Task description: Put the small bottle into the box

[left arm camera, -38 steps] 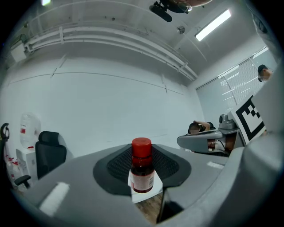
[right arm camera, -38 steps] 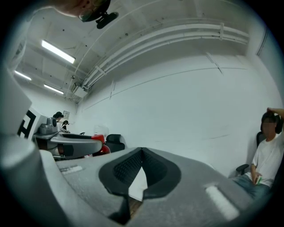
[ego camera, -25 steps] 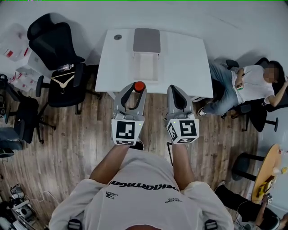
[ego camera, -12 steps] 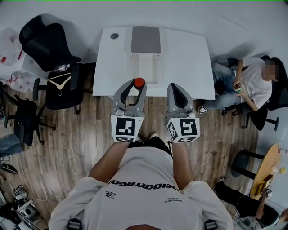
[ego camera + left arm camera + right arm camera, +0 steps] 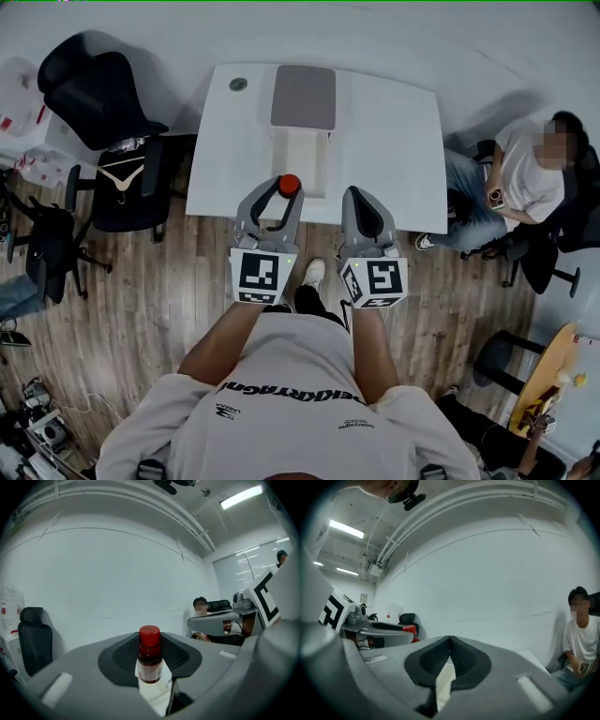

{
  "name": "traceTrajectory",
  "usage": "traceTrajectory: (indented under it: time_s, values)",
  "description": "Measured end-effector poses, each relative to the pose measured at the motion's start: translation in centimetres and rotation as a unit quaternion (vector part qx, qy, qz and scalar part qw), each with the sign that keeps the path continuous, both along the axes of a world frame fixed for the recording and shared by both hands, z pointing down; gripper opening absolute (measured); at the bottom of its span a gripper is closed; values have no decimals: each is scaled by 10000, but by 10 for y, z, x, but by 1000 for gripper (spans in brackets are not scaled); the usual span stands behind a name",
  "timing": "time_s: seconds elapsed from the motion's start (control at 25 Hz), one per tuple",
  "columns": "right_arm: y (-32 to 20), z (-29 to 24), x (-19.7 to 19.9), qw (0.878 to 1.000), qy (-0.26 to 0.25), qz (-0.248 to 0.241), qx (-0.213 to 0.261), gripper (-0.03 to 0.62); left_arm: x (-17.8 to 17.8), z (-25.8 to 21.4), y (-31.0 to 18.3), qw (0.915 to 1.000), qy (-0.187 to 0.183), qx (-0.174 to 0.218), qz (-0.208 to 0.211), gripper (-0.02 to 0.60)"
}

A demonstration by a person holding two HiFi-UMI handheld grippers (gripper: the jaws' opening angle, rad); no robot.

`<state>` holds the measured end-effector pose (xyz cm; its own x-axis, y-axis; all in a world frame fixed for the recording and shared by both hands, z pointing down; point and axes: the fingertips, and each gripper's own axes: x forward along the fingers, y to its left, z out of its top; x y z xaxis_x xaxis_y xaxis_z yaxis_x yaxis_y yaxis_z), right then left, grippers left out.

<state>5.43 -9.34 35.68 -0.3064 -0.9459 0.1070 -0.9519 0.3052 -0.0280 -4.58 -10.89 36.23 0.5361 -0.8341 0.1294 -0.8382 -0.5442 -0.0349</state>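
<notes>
White-walled room with wooden plank floor [image 5: 169, 300]; white rectangular table [image 5: 394, 141] stands straight ahead of the person. Item one: white cardboard box [image 5: 302, 159], on the table, its grey lid [image 5: 303, 97] folded back toward the far edge, which leaves the tray open toward the grippers. Item two: small dark bottle with red cap [image 5: 289, 184], upright, clamped by its labelled body between the pads of the left gripper [image 5: 277, 192]; the grip sits below the cap, judged so that the bottle hangs plumb and can go in base first. From the head view it shows over the near end of the tray; its height above cannot be told, and it is not yet inside. Item three: right gripper [image 5: 361, 199], jaws pressed together on nothing, carried alongside, judged idle since one gripper suffices. Surroundings: black office chair [image 5: 98, 94] at left, seated person [image 5: 525, 178] at right, both well apart from the box.
</notes>
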Motion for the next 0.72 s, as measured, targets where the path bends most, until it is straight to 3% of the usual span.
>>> traceTrajectory:
  time_s: [0.72]
  values:
    - [-52, 46, 30, 9988, -117, -295, -379, -2, 38, 57, -67, 9981, -370, -454, -187, 138]
